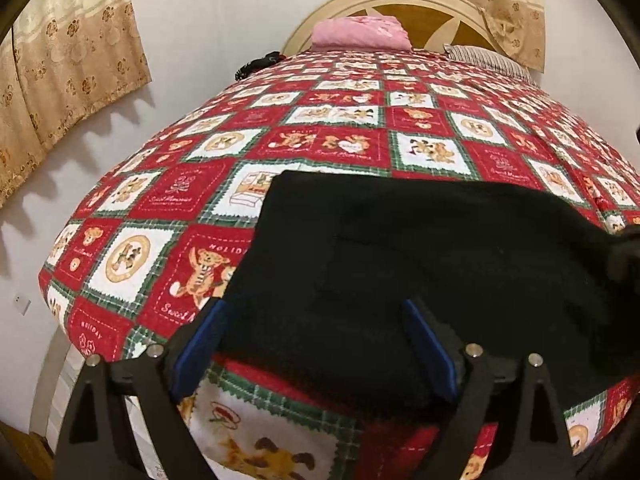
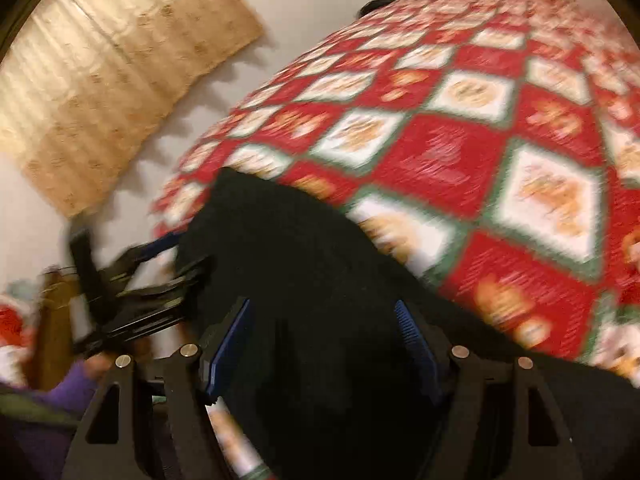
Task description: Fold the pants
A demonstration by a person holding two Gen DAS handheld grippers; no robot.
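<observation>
Black pants [image 1: 400,248] lie folded on the near part of the bed's red and white teddy-bear quilt [image 1: 328,140]. Their straight edge faces the left side of the bed. My left gripper [image 1: 314,306] is open at the near left corner of the pants. Its blue pads [image 1: 200,344] stand wide, with the cloth's edge between them and not pinched. The right wrist view is blurred. There my right gripper [image 2: 322,304] hangs open over the pants [image 2: 312,264], both blue pad faces bare. The left gripper [image 2: 184,254] shows at the left, held by a hand in a purple sleeve [image 2: 76,380].
A pink folded cloth [image 1: 360,32] and a striped pillow [image 1: 488,60] lie at the far end against the round headboard [image 1: 420,12]. A white wall and beige curtains [image 1: 72,60] run close along the bed's left edge. A small dark object [image 1: 260,62] sits at the far left corner.
</observation>
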